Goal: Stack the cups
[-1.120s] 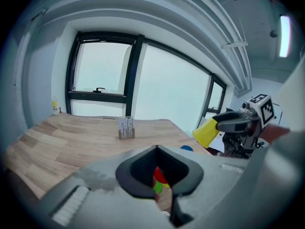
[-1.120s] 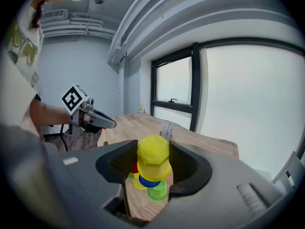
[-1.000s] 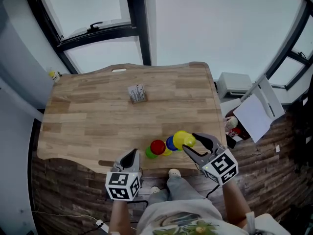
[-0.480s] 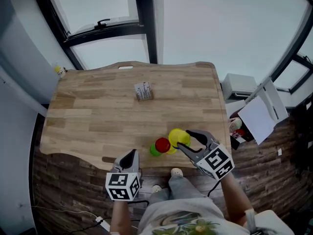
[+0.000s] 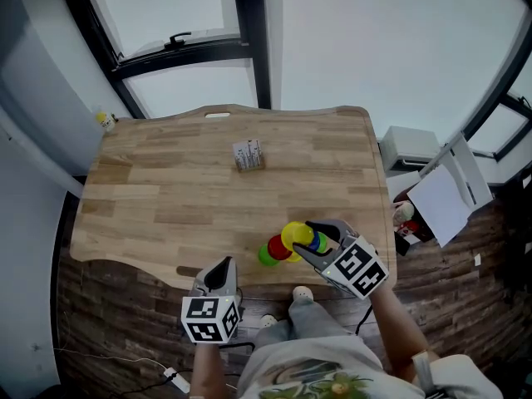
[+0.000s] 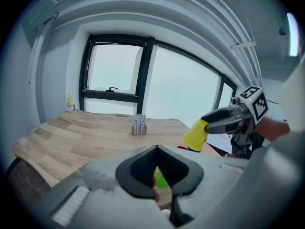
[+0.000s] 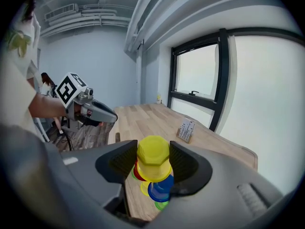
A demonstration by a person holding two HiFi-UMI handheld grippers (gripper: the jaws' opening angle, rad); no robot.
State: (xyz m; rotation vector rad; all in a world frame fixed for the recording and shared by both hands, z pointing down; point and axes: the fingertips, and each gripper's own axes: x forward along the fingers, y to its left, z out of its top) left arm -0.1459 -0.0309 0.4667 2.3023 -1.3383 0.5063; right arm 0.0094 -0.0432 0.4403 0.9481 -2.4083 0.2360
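Our right gripper [image 5: 303, 239] is clamped on the yellow cup [image 7: 153, 159], both jaws pressing its sides, with the cup's closed end facing back at the gripper's camera. What has changed over the last second is where that cup hangs. In the head view it was off the right side of the cluster, beside the blue cup [image 5: 314, 241]; now it sits further left, low in the frame right of centre, overlapping the blue one and close to the red cup [image 5: 277, 248]. The green cup [image 5: 265, 258] lies just past the red, toward the lower left. The grip itself looks the same as before. We read this as the carry nearly done. The yellow cup appears to be over the group near the table's [image 5: 166, 198] near edge, so lining it up and lowering it should come next. Which cup it is meant to cover we cannot say. Our left gripper [image 5: 221, 266] waits at lower centre of the head view, jaws together with nothing between them, well clear of the cups.
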